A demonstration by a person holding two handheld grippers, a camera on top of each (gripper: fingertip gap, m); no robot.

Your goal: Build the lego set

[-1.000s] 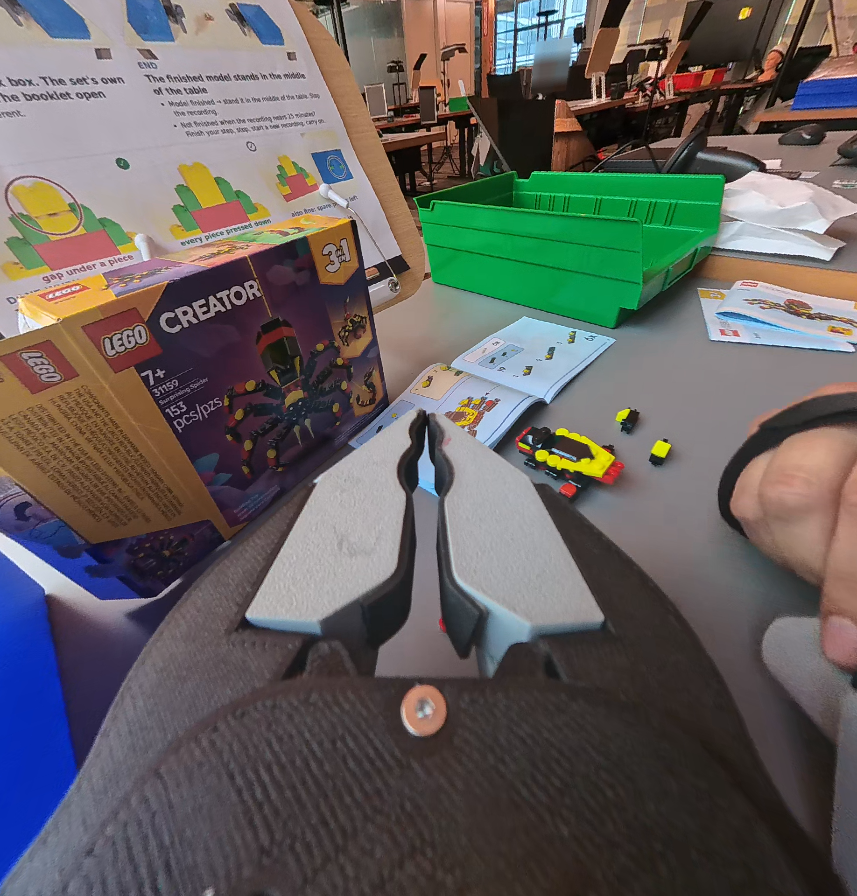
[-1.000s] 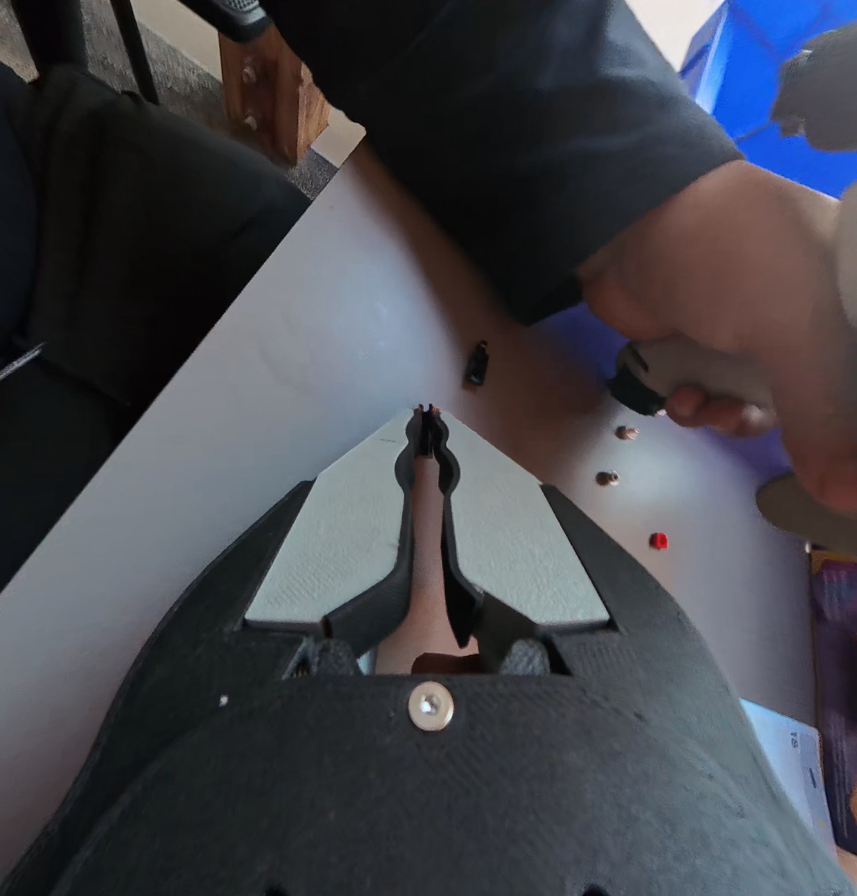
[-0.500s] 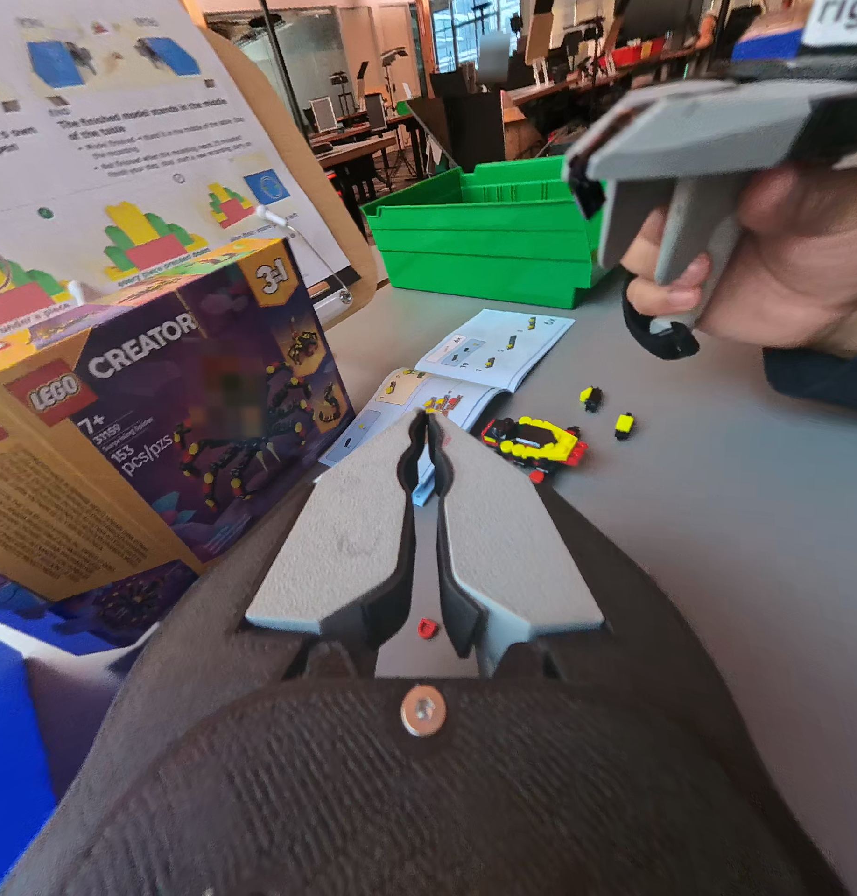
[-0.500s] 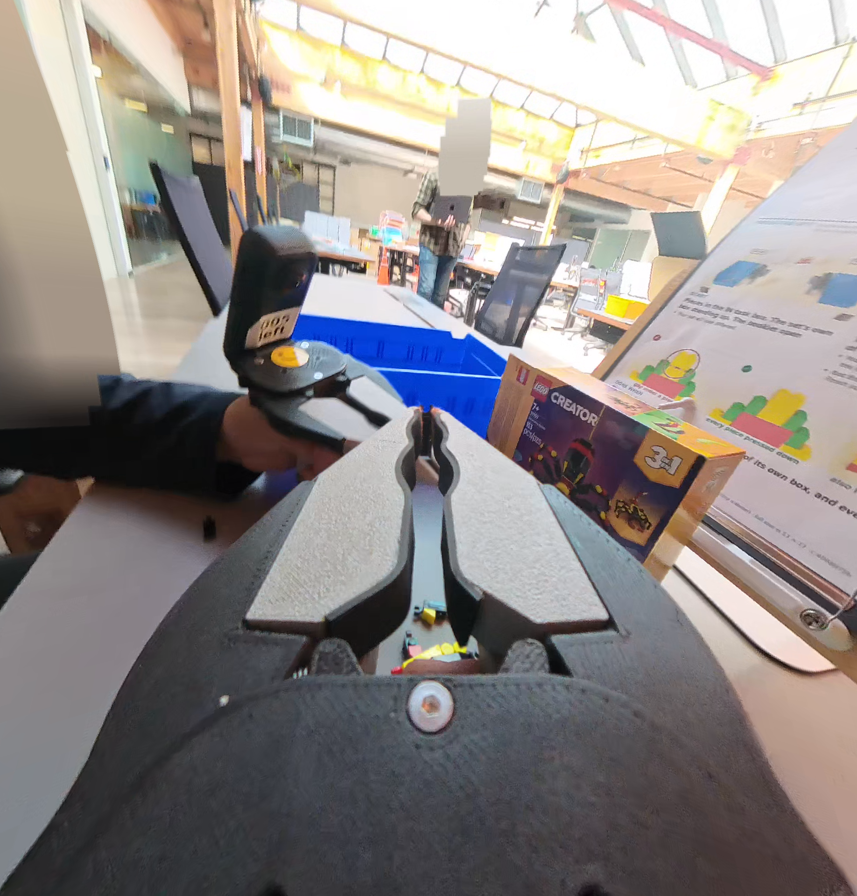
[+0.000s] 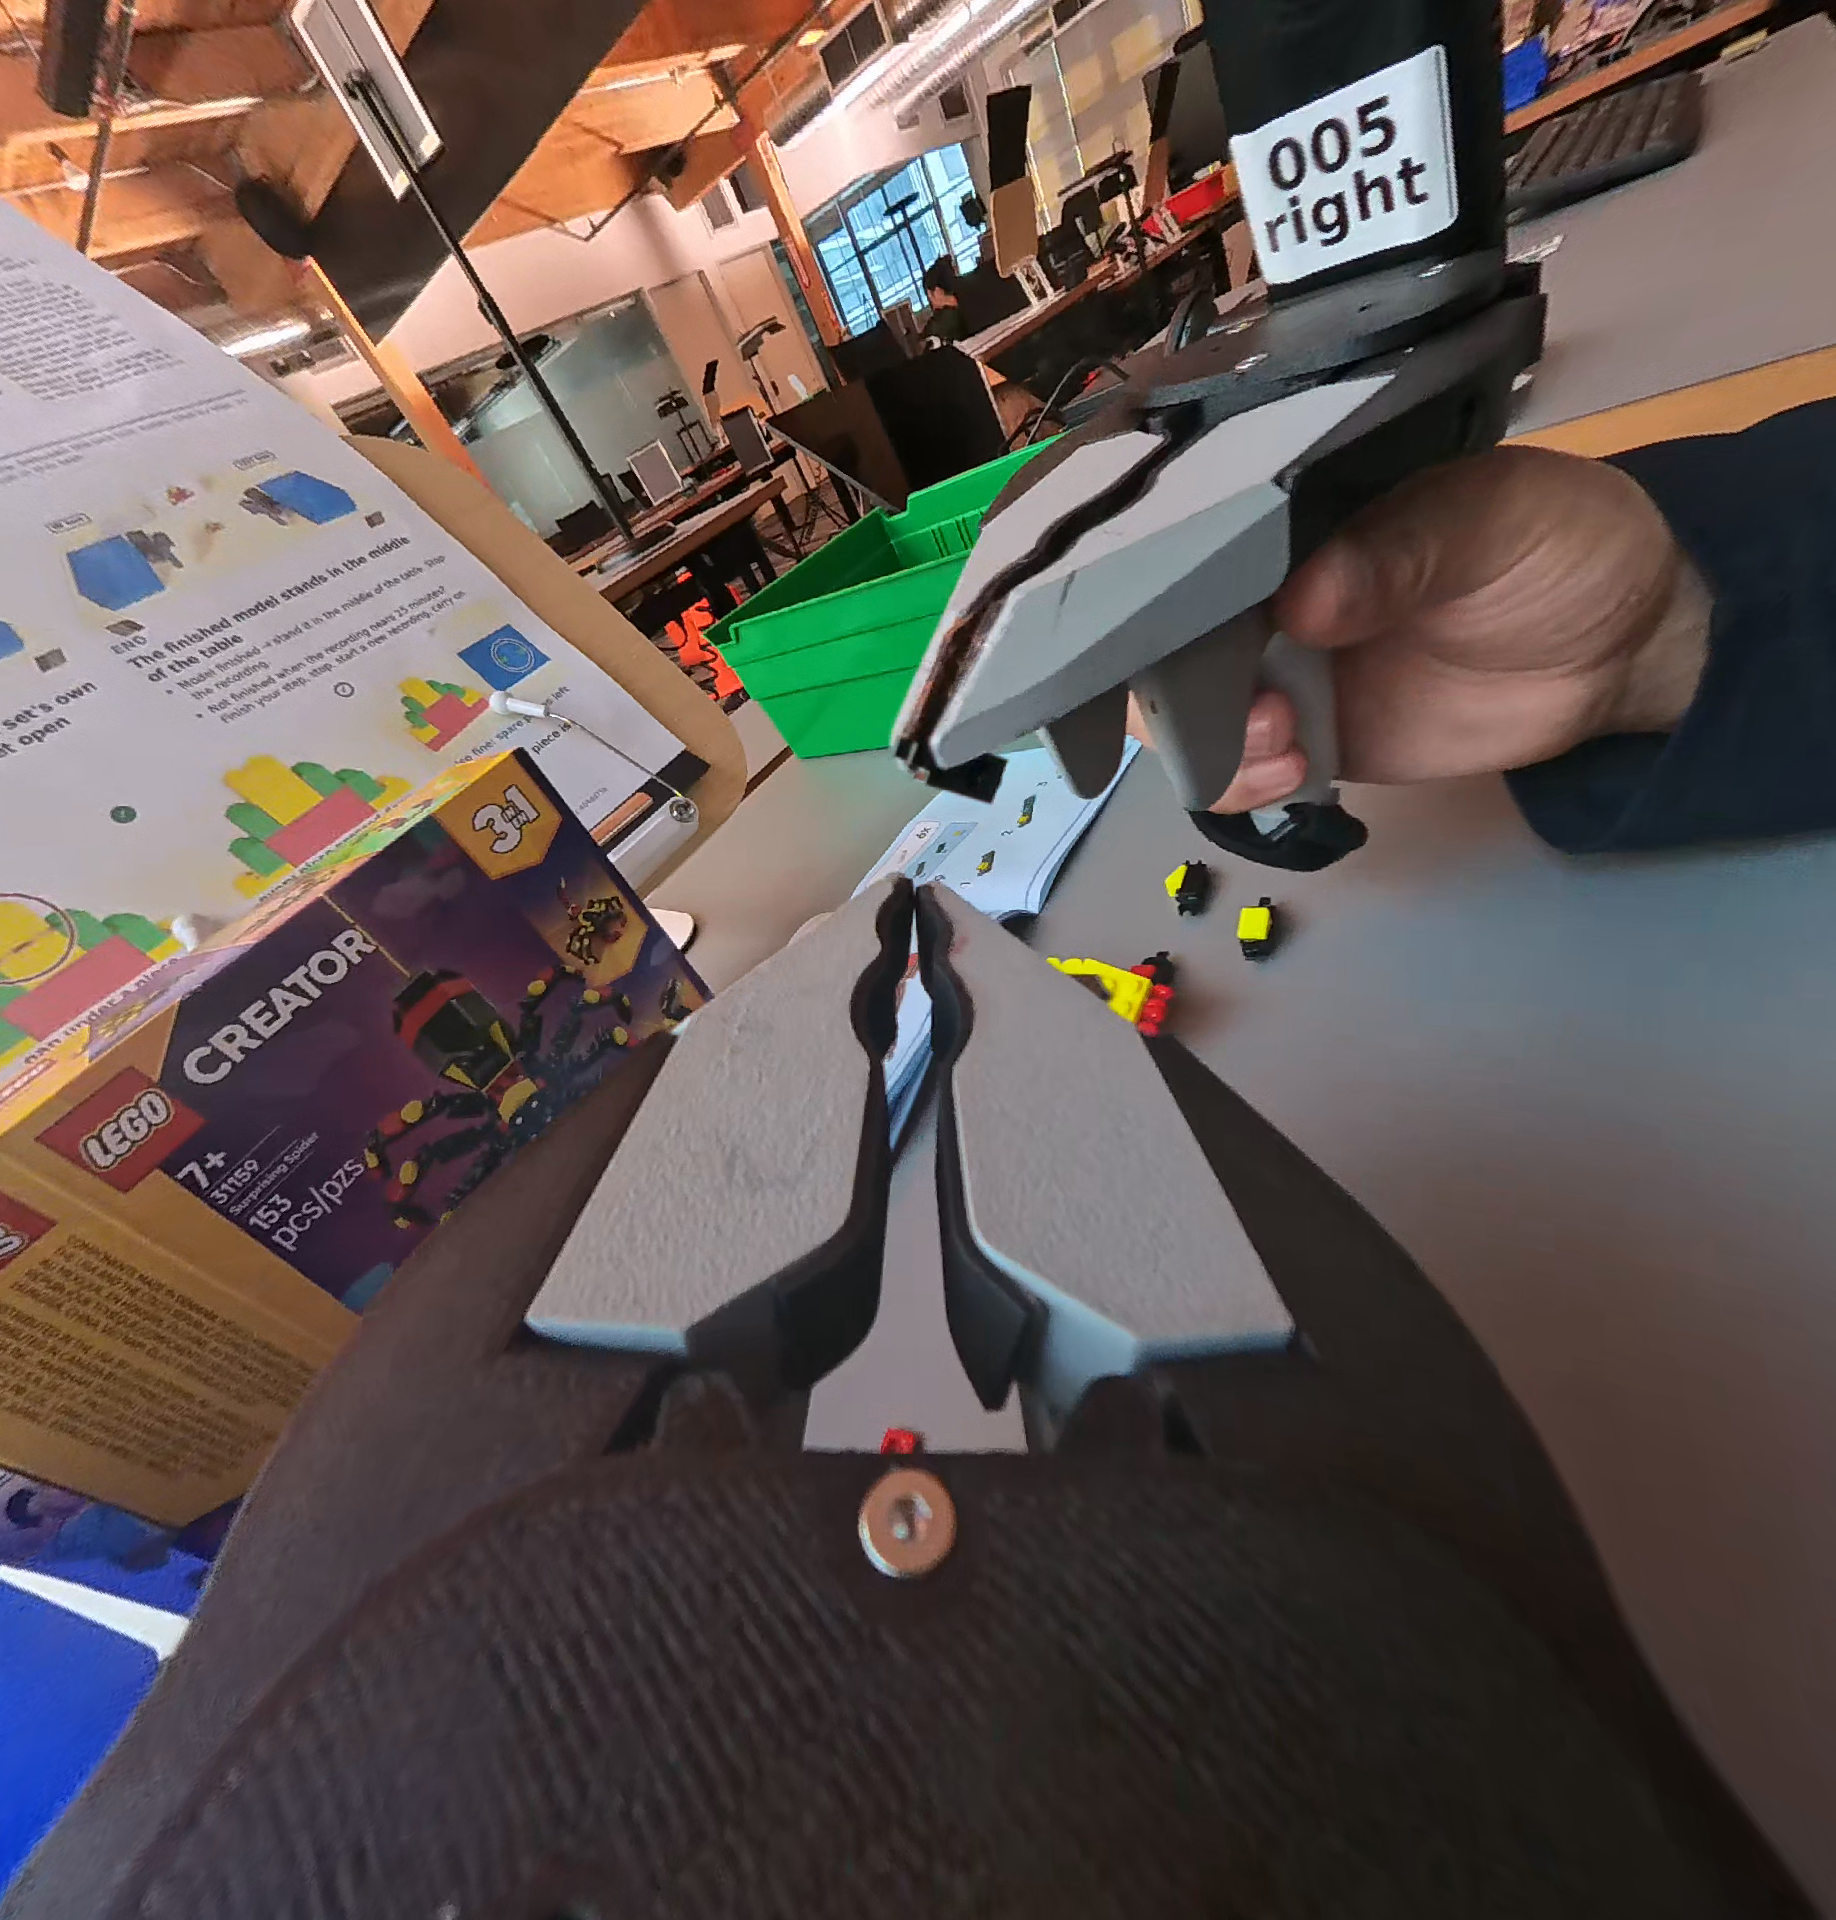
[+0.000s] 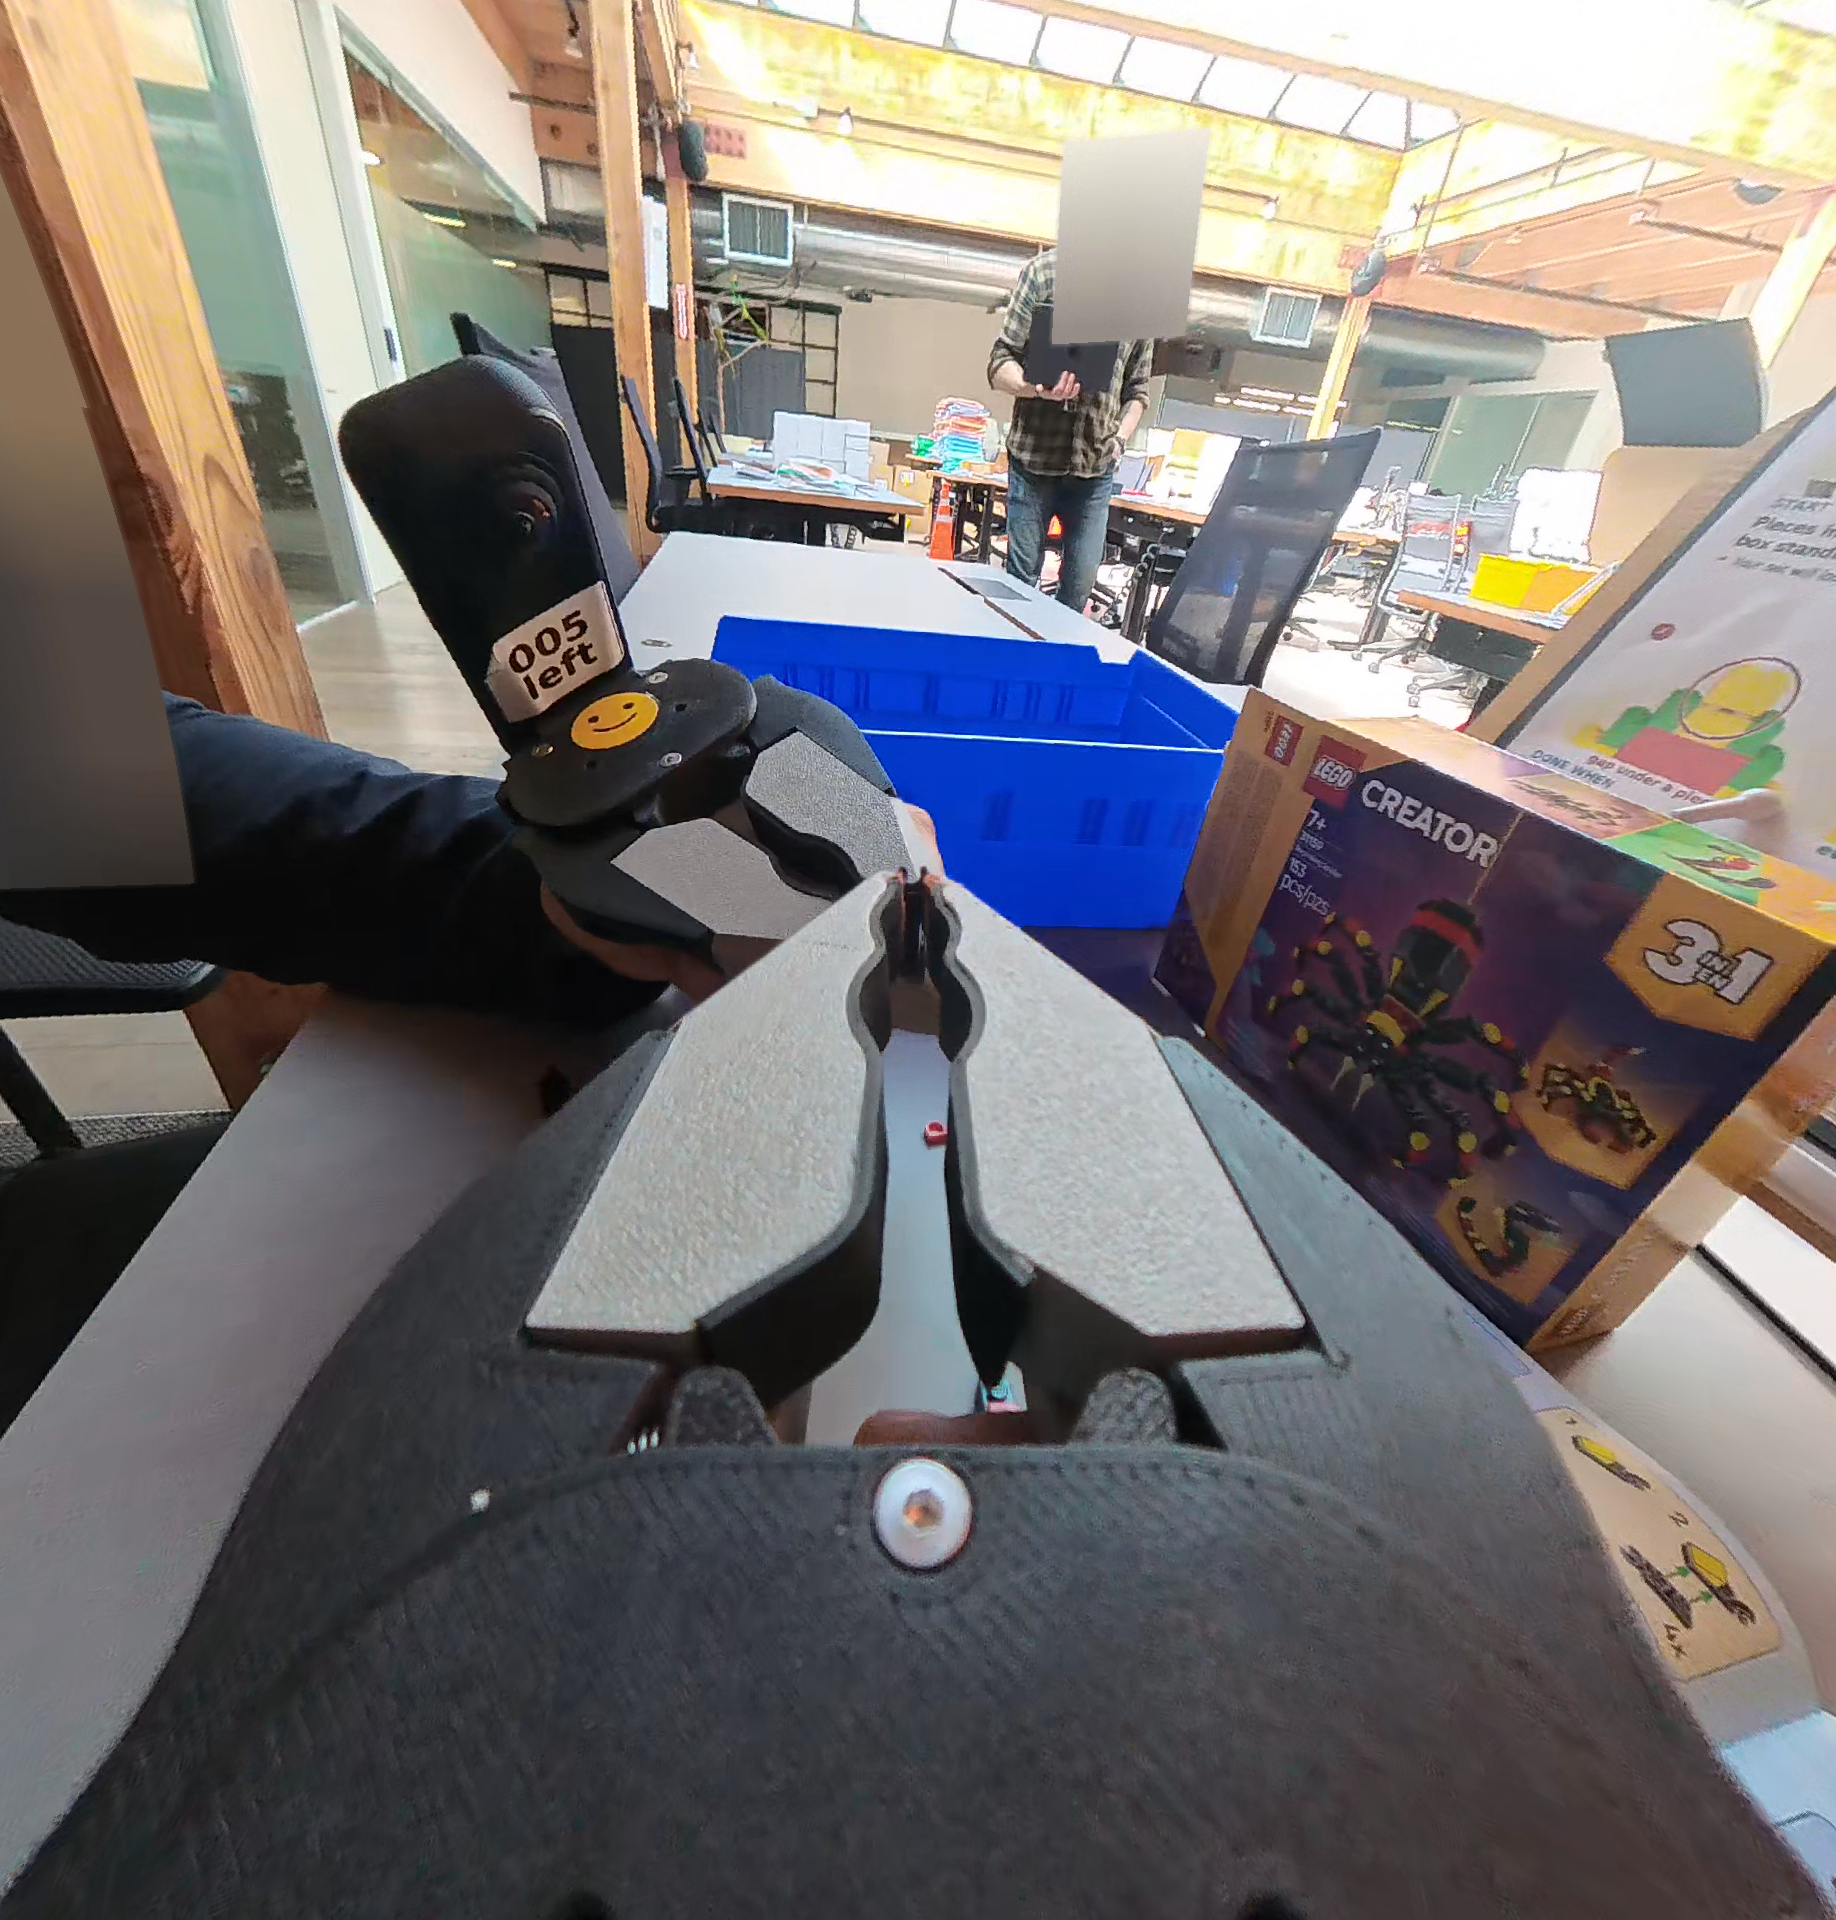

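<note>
Your right gripper (image 6: 912,902) has its fingertips pinched on a small dark piece (image 6: 910,930) – too small to identify. Just beyond, your left gripper (image 6: 789,883) faces it over the grey table (image 6: 270,1195). The set's box (image 6: 1496,1039) stands at right, the blue bin (image 6: 997,769) behind.

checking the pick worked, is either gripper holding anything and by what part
The right gripper pinches a small black piece at its fingertips, by one end; the rest sticks out. The left gripper is shut on nothing visible.
</note>
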